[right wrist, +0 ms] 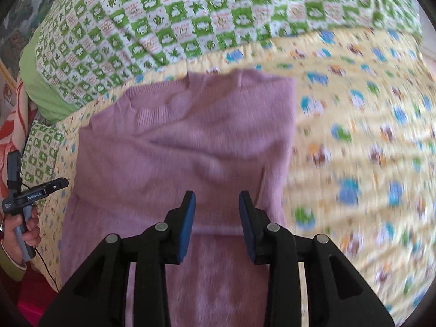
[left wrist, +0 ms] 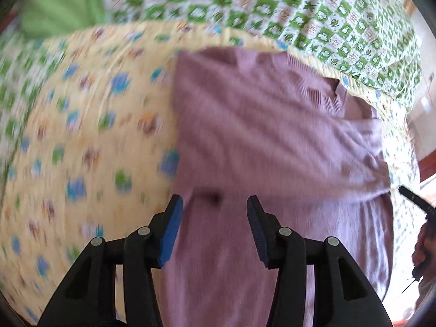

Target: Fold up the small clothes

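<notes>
A mauve knit sweater (left wrist: 272,136) lies on a yellow patterned quilt (left wrist: 90,136), folded lengthwise with a sleeve laid across its body. It also shows in the right wrist view (right wrist: 185,141), ribbed collar toward the far side. My left gripper (left wrist: 215,207) is open and empty, hovering over the sweater's lower part. My right gripper (right wrist: 217,201) is open and empty, also over the sweater's lower part. The other gripper (right wrist: 35,190) shows at the left edge of the right wrist view, held in a hand, off the sweater's side.
A green and white checked pillow (right wrist: 204,13) lies beyond the sweater's collar, also in the left wrist view (left wrist: 299,8). The yellow quilt (right wrist: 368,150) spreads wide to the right. An orange patterned cloth (right wrist: 11,114) lies at the far left.
</notes>
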The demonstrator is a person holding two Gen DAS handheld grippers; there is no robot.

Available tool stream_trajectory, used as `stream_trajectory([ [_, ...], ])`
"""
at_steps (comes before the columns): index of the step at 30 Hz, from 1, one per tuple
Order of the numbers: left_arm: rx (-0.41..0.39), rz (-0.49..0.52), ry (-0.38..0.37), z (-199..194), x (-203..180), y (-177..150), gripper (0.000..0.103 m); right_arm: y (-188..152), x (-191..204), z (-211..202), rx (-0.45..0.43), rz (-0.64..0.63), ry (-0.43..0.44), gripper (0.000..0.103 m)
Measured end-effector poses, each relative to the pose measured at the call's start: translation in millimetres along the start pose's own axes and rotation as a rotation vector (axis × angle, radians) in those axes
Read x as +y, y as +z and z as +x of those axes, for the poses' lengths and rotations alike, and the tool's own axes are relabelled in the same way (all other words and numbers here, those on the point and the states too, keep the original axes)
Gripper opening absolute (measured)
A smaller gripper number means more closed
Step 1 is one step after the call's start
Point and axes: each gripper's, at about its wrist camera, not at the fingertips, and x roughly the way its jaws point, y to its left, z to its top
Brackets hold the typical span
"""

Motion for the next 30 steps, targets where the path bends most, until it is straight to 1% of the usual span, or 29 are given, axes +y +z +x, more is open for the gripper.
stream_trajectory([
  [2,0.011,-0.027,-0.004,-6,6,-21,0.049,-21,-4,-10,0.011,0.030,-0.004,0.038],
  [6,0.028,-0.050,-0.003,-17,12,-57,0.050,-52,-5,-26,0.022,0.062,-0.011,0.039],
  [12,0.042,-0.070,0.007,-38,25,-107,0.051,-86,-5,-49,0.018,0.081,-0.040,0.040],
  [14,0.050,-0.087,-0.001,-40,28,-117,0.054,-97,-6,-55,0.022,0.085,-0.046,0.041],
  [16,0.060,-0.106,-0.021,-45,32,-135,0.054,-110,-6,-61,0.025,0.089,-0.049,0.041],
  [20,0.078,-0.108,-0.016,-50,35,-157,0.055,-133,-6,-69,0.034,0.094,-0.051,0.045],
  [21,0.084,-0.111,-0.020,-52,36,-165,0.055,-139,-6,-71,0.037,0.097,-0.052,0.045],
  [30,0.129,-0.098,-0.048,-61,43,-204,0.059,-187,-4,-89,0.050,0.123,-0.058,0.046],
])
